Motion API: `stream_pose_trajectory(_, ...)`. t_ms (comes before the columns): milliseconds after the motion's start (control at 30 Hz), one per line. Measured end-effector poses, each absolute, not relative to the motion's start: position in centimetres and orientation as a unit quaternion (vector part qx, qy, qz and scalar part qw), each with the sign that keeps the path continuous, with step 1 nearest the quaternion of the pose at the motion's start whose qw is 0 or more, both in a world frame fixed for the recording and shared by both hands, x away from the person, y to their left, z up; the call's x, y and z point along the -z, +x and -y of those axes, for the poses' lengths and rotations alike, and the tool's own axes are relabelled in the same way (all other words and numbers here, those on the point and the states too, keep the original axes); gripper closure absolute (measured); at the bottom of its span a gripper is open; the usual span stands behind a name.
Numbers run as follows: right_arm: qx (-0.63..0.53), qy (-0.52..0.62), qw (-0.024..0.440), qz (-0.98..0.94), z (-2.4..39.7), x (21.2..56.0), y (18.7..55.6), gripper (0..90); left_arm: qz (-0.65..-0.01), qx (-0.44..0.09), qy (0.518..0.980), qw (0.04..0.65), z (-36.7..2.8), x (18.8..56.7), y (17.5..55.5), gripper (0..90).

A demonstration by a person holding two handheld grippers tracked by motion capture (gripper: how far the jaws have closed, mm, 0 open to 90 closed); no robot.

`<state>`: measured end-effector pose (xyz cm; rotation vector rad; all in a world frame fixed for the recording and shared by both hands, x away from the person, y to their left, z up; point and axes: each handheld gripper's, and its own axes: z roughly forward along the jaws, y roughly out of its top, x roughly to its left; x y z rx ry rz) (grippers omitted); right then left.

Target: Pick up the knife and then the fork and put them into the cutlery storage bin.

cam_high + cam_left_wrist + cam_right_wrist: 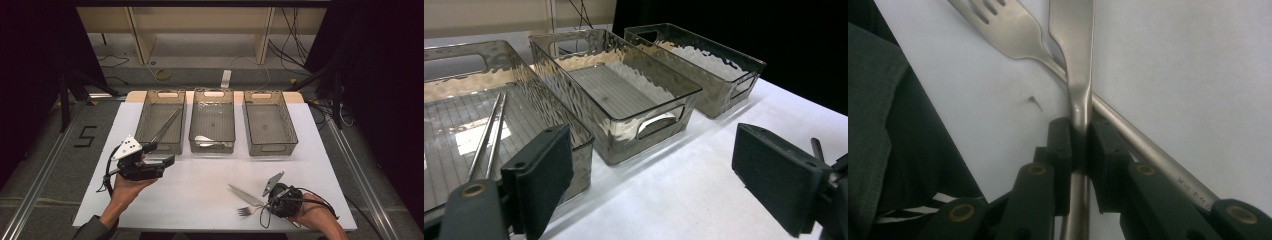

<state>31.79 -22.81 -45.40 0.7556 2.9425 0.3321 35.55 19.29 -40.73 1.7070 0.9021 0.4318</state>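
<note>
On a white table [200,190], the right gripper [1079,142] has its jaws clamped on the handle of a knife [1073,30], near the table's front edge. The knife crosses over a fork [1013,30] lying on the table. The left gripper [649,180] hovers with jaws apart, just before the left tray [574,130] holding chopsticks [489,132].

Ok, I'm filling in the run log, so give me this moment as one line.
right gripper: shut on knife handle | fork: on table, crossed under knife | left gripper: open, by left bin | chopsticks: in left bin
</note>
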Motion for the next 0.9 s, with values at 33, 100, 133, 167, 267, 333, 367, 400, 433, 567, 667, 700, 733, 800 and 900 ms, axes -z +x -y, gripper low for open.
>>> stream_pose_trajectory(33,-0.113,0.245,0.043,-0.962,22.8,45.4,31.9,80.9,-0.382,-0.182,0.72,0.55,-19.3,40.7,35.6,16.1)
stream_pose_trajectory(100,-0.121,0.246,0.043,-0.961,22.8,45.1,31.9,81.0,-0.383,-0.183,0.72,0.55,-19.3,40.8,35.6,16.1)
stream_pose_trajectory(133,-0.126,0.248,0.041,-0.96,22.8,45.0,31.9,81.0,-0.383,-0.182,0.72,0.55,-19.3,40.8,35.6,16.1)
stream_pose_trajectory(167,-0.133,0.256,0.042,-0.957,22.8,44.8,31.9,81.1,-0.383,-0.182,0.719,0.55,-19.3,40.7,35.5,16.1)
stream_pose_trajectory(267,-0.152,0.264,0.052,-0.951,23.1,44.3,32.1,81.1,-0.382,-0.182,0.72,0.55,-19.3,40.7,35.5,16.1)
stream_pose_trajectory(333,-0.163,0.268,0.061,-0.947,23.3,43.8,32.1,81.1,-0.381,-0.183,0.721,0.549,-19.3,40.7,35.5,16.1)
stream_pose_trajectory(367,-0.173,0.271,0.061,-0.945,23.4,43.7,32.2,81.1,-0.381,-0.183,0.721,0.549,-19.3,40.7,35.5,16.1)
stream_pose_trajectory(400,-0.182,0.274,0.062,-0.942,23.6,43.5,32.2,81.1,-0.381,-0.183,0.721,0.549,-19.3,40.7,35.5,16.1)
stream_pose_trajectory(433,-0.191,0.276,0.066,-0.94,23.7,43.3,32.2,81.1,-0.381,-0.183,0.721,0.549,-19.3,40.7,35.5,16.1)
stream_pose_trajectory(567,-0.217,0.284,0.078,-0.931,24.2,42.1,32.3,81.1,-0.383,-0.183,0.719,0.551,-19.3,40.7,35.5,16.1)
stream_pose_trajectory(667,-0.239,0.293,0.084,-0.922,24.5,41.4,32.6,81.1,-0.382,-0.184,0.72,0.549,-19.2,40.7,35.5,16.1)
stream_pose_trajectory(700,-0.243,0.296,0.082,-0.92,24.7,41.3,32.8,81.1,-0.381,-0.184,0.72,0.549,-19.2,40.7,35.5,16.1)
stream_pose_trajectory(733,-0.245,0.3,0.083,-0.918,24.8,41.3,32.9,81.1,-0.381,-0.184,0.72,0.55,-19.2,40.7,35.5,16.1)
stream_pose_trajectory(800,-0.249,0.308,0.087,-0.914,25.0,41.2,33.3,81.1,-0.382,-0.184,0.72,0.55,-19.3,40.7,35.5,16.1)
stream_pose_trajectory(900,-0.254,0.317,0.097,-0.909,25.5,41.0,34.1,81.1,-0.383,-0.184,0.719,0.55,-19.3,40.7,35.5,16.1)
